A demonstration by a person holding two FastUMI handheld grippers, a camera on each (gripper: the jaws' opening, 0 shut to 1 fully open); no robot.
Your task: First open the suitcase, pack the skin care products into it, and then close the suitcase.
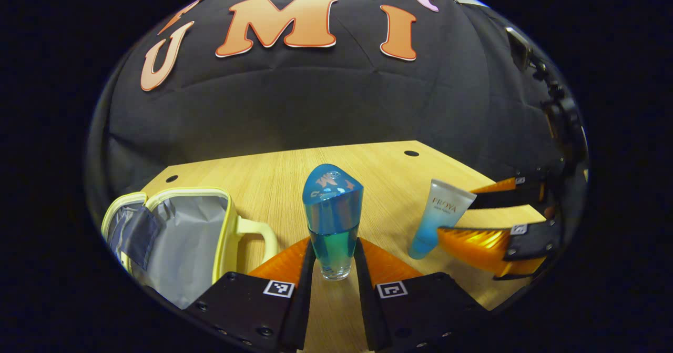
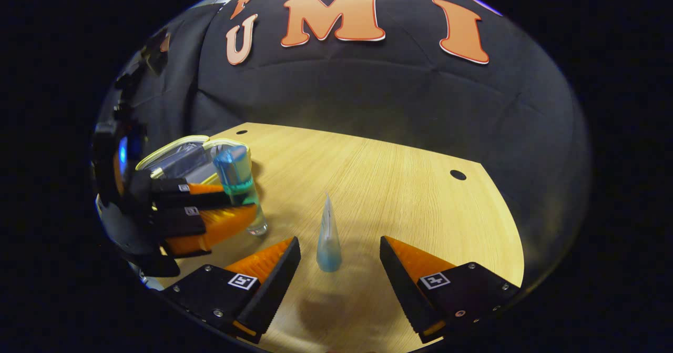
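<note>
bottle (image 1: 333, 221): glass, part-filled, likely heavy, slick; grip low on body.
left tool (image 1: 333, 269): clamped on bottle.
tube (image 2: 328, 237): soft, light; squeeze gently mid-body.
right tool (image 2: 339, 261): wide, straddling tube.

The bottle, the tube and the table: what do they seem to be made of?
The bottle looks like clear glass or hard plastic: blue-green liquid shows through and the base is thick and see-through. The tube looks like soft, matte plastic, frosted white fading to blue. The table looks like pale wood or wood-look laminate, with fine straight grain.
</note>
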